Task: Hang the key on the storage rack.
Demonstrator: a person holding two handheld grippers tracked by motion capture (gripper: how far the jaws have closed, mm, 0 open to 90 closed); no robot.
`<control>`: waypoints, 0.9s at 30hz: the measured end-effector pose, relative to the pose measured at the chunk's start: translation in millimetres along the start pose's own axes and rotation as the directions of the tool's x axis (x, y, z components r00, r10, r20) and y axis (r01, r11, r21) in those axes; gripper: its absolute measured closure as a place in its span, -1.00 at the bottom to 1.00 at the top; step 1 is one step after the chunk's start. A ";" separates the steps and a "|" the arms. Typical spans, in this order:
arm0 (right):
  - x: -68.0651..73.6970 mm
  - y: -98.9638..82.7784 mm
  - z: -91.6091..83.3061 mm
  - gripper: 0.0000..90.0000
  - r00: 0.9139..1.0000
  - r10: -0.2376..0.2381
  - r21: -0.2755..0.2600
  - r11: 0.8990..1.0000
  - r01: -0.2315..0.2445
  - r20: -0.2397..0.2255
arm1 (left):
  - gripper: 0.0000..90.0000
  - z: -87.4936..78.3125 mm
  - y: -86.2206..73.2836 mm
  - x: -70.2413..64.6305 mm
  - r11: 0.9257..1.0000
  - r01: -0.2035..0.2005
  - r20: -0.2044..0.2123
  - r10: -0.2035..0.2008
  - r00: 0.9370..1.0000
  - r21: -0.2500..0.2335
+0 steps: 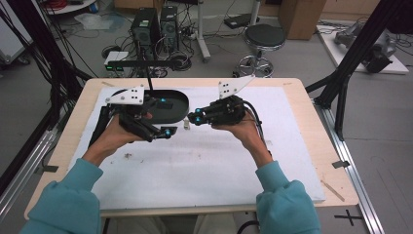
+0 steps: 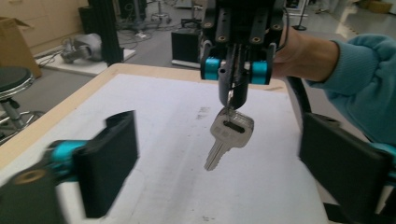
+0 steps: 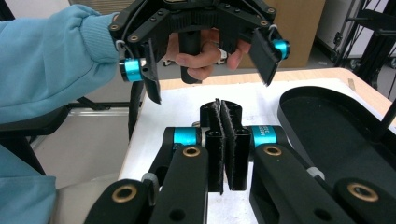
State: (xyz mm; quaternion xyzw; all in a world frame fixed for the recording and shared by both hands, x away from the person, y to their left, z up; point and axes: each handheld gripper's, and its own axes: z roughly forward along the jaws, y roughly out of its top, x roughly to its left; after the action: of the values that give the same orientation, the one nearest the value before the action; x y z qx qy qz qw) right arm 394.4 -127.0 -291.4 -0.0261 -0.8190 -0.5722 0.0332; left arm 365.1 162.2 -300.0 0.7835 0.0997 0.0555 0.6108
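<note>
Silver metal is seen dangling over the white mat near the table's far edge: a key is hung from a small ring that is pinched between the pressed-together jaws of the right gripper. The left gripper is held spread, the key between its pads but untouched. For a clean handover, the key's head should be centred between the left pads before any closing. Farther back, a black tray is partly covered by the grippers. The key's teeth are too small to be read.
</note>
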 end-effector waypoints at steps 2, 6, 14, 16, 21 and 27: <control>-0.5 -0.3 1.4 0.97 1.000 0.001 0.003 1.000 -0.001 -0.009 | -0.66 0.9 0.0 -0.8 1.000 0.001 0.006 -0.001 1.000 -0.003; -1.1 -1.8 3.1 0.97 1.000 0.002 0.001 1.000 -0.002 -0.011 | -0.60 1.8 -0.1 -1.5 1.000 -0.004 0.013 0.004 1.000 0.003; -1.7 -5.6 5.5 0.97 1.000 0.008 -0.002 1.000 -0.008 -0.023 | -0.22 5.7 1.3 -2.0 1.000 -0.008 0.053 0.008 0.999 -0.004; -1.7 -6.0 5.9 0.97 1.000 0.007 -0.004 1.000 -0.007 -0.027 | -0.12 6.5 0.6 -1.4 1.000 -0.009 0.057 0.009 0.998 0.005; -2.0 -5.5 5.6 0.97 0.999 -0.003 -0.015 1.000 0.002 -0.036 | 0.07 6.4 0.5 -0.6 1.000 -0.007 0.065 0.007 0.998 0.005; -1.4 -5.7 6.5 0.97 0.999 0.002 -0.009 1.000 -0.002 -0.044 | 0.34 6.6 0.6 -0.2 1.000 -0.001 0.074 0.000 0.997 0.012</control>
State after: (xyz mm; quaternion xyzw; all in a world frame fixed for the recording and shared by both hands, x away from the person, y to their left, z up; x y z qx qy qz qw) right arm 395.2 -122.9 -299.1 -0.0144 -0.8154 -0.5764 0.0516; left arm 366.4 155.7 -301.1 0.7888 0.0774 0.0261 0.6092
